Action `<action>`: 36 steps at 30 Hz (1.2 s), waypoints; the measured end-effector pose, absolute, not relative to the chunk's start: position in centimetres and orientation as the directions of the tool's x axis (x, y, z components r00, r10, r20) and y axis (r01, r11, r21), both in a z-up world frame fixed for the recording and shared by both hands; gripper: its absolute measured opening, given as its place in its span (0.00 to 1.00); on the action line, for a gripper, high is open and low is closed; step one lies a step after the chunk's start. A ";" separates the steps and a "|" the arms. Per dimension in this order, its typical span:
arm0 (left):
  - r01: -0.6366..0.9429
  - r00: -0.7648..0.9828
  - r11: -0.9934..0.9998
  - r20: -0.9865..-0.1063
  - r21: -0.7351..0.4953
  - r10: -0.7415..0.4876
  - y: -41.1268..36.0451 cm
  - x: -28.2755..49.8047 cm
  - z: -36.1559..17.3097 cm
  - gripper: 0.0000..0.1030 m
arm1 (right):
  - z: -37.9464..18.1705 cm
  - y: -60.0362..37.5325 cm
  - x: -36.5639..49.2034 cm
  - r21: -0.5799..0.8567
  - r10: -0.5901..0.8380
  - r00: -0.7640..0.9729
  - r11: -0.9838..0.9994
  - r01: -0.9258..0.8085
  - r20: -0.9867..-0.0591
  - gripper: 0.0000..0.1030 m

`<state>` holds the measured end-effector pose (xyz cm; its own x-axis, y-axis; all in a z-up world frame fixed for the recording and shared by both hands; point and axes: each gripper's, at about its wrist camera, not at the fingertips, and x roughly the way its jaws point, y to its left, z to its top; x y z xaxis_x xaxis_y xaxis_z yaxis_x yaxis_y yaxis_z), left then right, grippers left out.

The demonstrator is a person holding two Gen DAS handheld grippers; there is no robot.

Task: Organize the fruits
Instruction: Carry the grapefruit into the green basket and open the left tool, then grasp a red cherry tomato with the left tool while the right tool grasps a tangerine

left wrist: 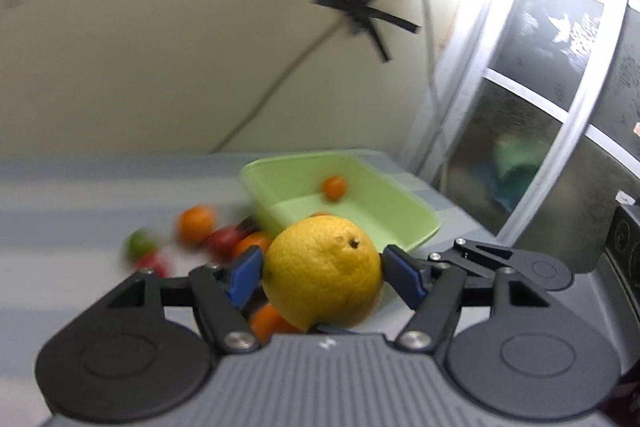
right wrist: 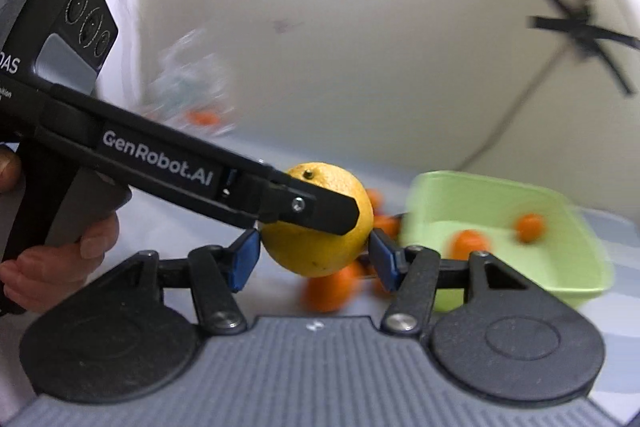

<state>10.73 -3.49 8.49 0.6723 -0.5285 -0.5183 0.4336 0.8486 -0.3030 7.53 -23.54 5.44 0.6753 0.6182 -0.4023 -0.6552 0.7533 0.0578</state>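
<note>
My left gripper [left wrist: 322,273] is shut on a large yellow citrus fruit [left wrist: 322,273], held above the table. In the right wrist view the same yellow fruit [right wrist: 316,251] sits between the left gripper's black fingers [right wrist: 320,213]. My right gripper [right wrist: 314,257] is open, its blue pads on either side of the fruit, not pressing it. A light green tray [left wrist: 384,223] lies behind and right, holding small orange fruits [left wrist: 334,187]. It also shows in the right wrist view [right wrist: 560,279]. Loose orange, red and green fruits [left wrist: 196,223] lie on the table to the left.
A pale wall with a cable and black tape cross [left wrist: 360,11] stands behind the table. A window frame [left wrist: 560,107] is at the right. A clear bag with orange fruit [right wrist: 196,99] sits at the back left. Orange fruits [right wrist: 332,287] lie under the grippers.
</note>
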 end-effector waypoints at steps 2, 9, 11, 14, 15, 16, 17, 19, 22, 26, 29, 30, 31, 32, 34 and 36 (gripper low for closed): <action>0.464 0.650 0.830 -0.517 -0.311 -0.557 -6.0 12.9 8.7 0.65 | 5.8 -25.6 8.8 0.063 0.582 0.710 0.789 -0.611 -0.397 0.60; 0.493 0.588 0.799 -0.545 -0.345 -0.598 -12.5 18.9 7.2 0.66 | 5.6 -31.1 14.7 0.094 0.487 0.753 0.860 -0.502 -0.443 0.60; 0.491 0.575 0.798 -0.559 -0.348 -0.598 -13.6 20.0 6.6 0.66 | 5.1 -32.2 15.9 0.097 0.472 0.749 0.868 -0.487 -0.465 0.60; 0.479 0.557 0.802 -0.583 -0.356 -0.592 -14.8 21.1 5.7 0.66 | 4.4 -32.9 17.5 0.094 0.454 0.740 0.875 -0.475 -0.496 0.60; 0.474 0.552 0.805 -0.592 -0.357 -0.587 -15.1 21.4 5.3 0.66 | 4.1 -33.2 17.9 0.092 0.450 0.736 0.876 -0.473 -0.506 0.60; 0.470 0.547 0.808 -0.601 -0.355 -0.582 -15.3 21.6 5.0 0.66 | 3.9 -33.2 18.3 0.090 0.446 0.731 0.877 -0.472 -0.516 0.60; 0.465 0.544 0.812 -0.610 -0.352 -0.576 -15.4 21.7 4.8 0.67 | 3.8 -33.1 18.5 0.089 0.443 0.727 0.878 -0.470 -0.525 0.60; 0.452 0.536 0.822 -0.632 -0.345 -0.560 -15.6 21.9 4.2 0.69 | 3.4 -32.9 18.8 0.074 0.440 0.730 0.877 -0.476 -0.523 0.61; 0.438 0.547 0.839 -0.645 -0.323 -0.534 -15.6 21.4 3.9 0.70 | 3.1 -32.8 17.9 0.059 0.426 0.750 0.885 -0.463 -0.507 0.63; 0.437 0.577 0.839 -0.614 -0.326 -0.539 -14.9 20.1 5.5 0.71 | 3.7 -33.1 17.1 0.083 0.426 0.753 0.890 -0.448 -0.502 0.63; 0.446 0.611 0.833 -0.569 -0.328 -0.551 -13.6 18.1 7.4 0.71 | 4.2 -33.3 16.4 0.097 0.422 0.755 0.895 -0.436 -0.502 0.62; 0.448 0.621 0.831 -0.555 -0.329 -0.554 -13.2 17.4 7.9 0.72 | 4.3 -33.3 15.9 0.101 0.422 0.756 0.896 -0.433 -0.501 0.62; 0.450 0.631 0.830 -0.540 -0.330 -0.557 -12.5 16.5 8.4 0.72 | 4.4 -33.4 15.5 0.102 0.420 0.758 0.897 -0.430 -0.500 0.62; 0.449 0.640 0.831 -0.530 -0.329 -0.556 -11.9 15.7 8.8 0.72 | 4.6 -33.4 15.0 0.101 0.417 0.761 0.899 -0.427 -0.498 0.62; 0.444 0.659 0.833 -0.510 -0.330 -0.553 -10.4 14.0 9.6 0.72 | 4.9 -33.3 14.2 0.100 0.414 0.764 0.900 -0.424 -0.495 0.62; 0.431 0.679 0.838 -0.492 -0.334 -0.545 -8.2 12.2 10.0 0.72 | 5.2 -33.2 13.3 0.098 0.414 0.766 0.900 -0.424 -0.492 0.62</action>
